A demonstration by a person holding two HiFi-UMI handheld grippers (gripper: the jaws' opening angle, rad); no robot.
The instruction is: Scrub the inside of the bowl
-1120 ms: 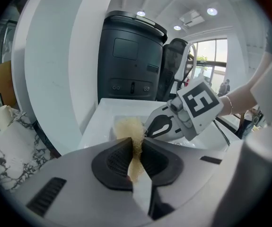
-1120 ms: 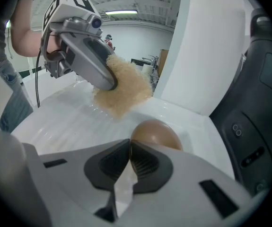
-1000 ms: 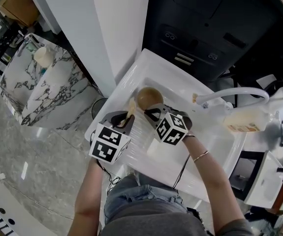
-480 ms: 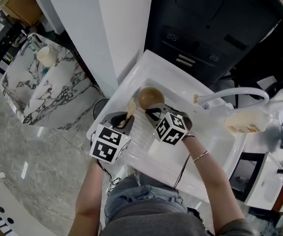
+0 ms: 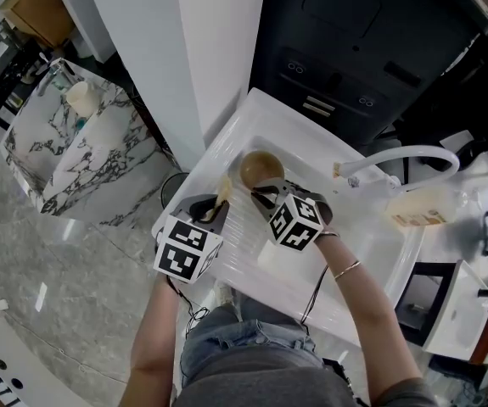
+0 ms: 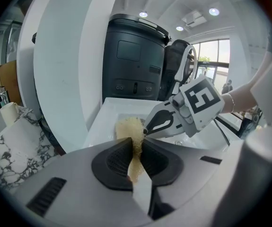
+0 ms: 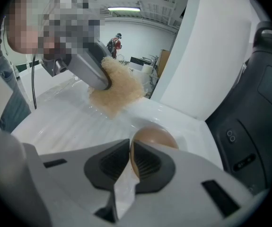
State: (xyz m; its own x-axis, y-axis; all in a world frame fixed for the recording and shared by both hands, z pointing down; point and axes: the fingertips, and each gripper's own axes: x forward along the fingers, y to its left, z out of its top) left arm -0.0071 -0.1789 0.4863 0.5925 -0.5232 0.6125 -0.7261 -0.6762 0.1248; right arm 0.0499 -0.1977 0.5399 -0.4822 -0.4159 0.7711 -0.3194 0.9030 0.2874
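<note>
A big white sink (image 5: 364, 257) takes up the middle, with a tall black cabinet (image 5: 371, 49) behind it. A person stands at the sink and holds a gripper in each hand.

The right gripper (image 5: 266, 196) has its jaws pressed tight on the rim of the brown bowl (image 5: 260, 167). The bowl is up at the far left corner of the sink, and its open side faces up.

The left gripper (image 5: 217, 205) has its jaws squeezed on a yellow scrubber (image 5: 225, 186). The fluffy end of the scrubber sticks out past the jaws. It is just left of the bowl, over the bumpy part of the sink, and it is not inside the bowl
</note>
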